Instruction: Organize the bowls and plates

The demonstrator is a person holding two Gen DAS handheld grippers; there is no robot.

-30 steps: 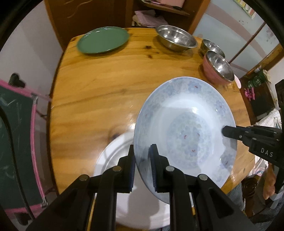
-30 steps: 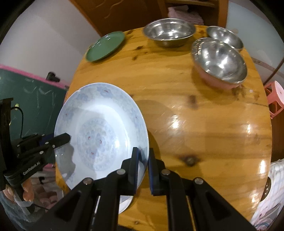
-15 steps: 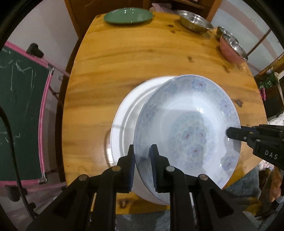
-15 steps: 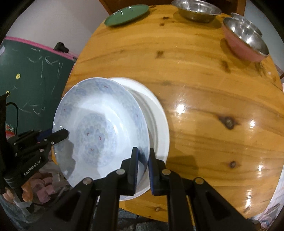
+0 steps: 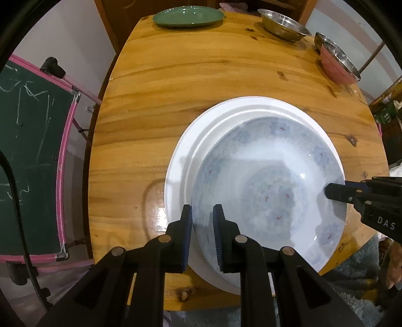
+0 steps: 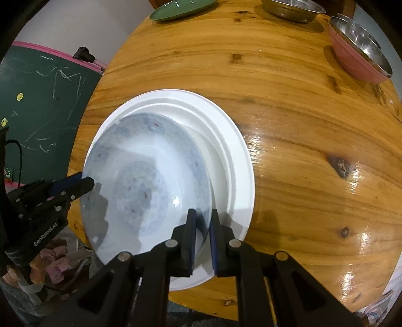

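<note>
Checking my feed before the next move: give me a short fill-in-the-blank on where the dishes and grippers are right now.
1. The left gripper and right gripper both grip the rim of the ____ patterned plate.
2. That plate sits over a larger plain ____ plate.
3. At the table's far edge lies a ____ plate.
4. The metal bowl nearest the right gripper has a ____ outside.

Missing words: blue; white; green; pink

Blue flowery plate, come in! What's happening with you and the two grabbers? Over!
Left gripper and right gripper both shut on the blue flowery plate, opposite rims. Plate over the white plate on the wooden table. Nothing in the way.
</note>
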